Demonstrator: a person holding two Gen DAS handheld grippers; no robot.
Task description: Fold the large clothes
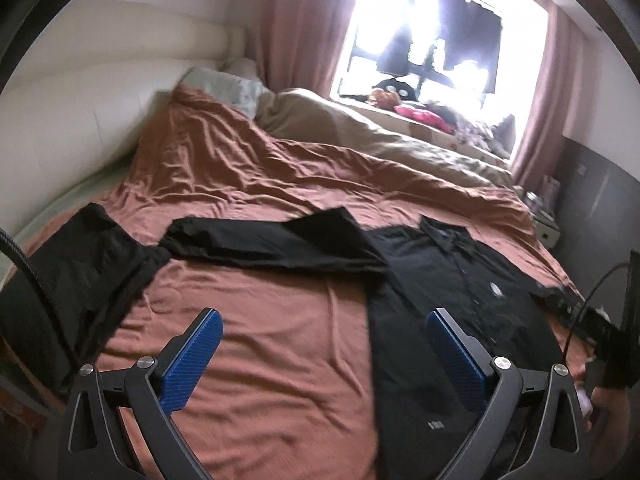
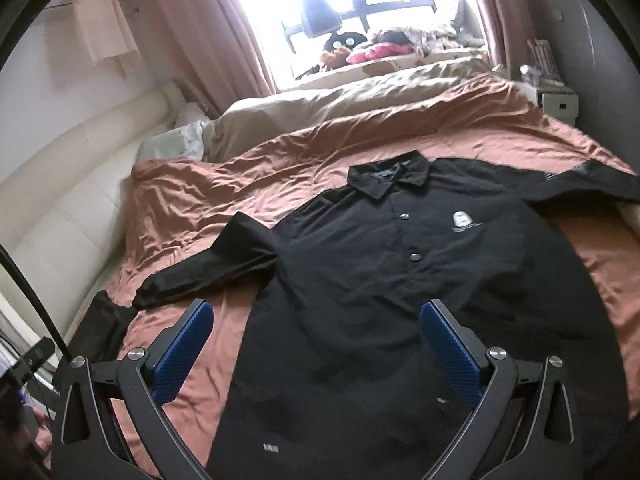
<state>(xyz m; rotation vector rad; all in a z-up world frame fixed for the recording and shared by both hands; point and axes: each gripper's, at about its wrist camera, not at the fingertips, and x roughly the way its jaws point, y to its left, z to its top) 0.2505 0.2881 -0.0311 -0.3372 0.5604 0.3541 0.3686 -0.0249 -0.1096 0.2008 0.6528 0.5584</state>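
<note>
Jaws on both the left gripper [image 1: 324, 322] and the right gripper [image 2: 316, 314] stand spread wide with nothing between their blue pads, hovering above the bed [image 2: 280, 168]. On its rust-brown cover a black jacket [image 2: 380, 280] lies flat, front up and buttoned, collar toward the window [image 2: 360, 8]. One sleeve [image 1: 272, 240] stretches out sideways across the cover; a second dark garment [image 1: 80, 264] lies just beyond its cuff.

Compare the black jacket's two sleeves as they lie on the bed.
The left-hand sleeve angles down towards the near bed edge, its elastic cuff showing; the right-hand sleeve stretches sideways out of view, cuff unseen. Both lie flat and unfolded on the rust-brown bedcover, attached to the black button-up jacket.
</note>
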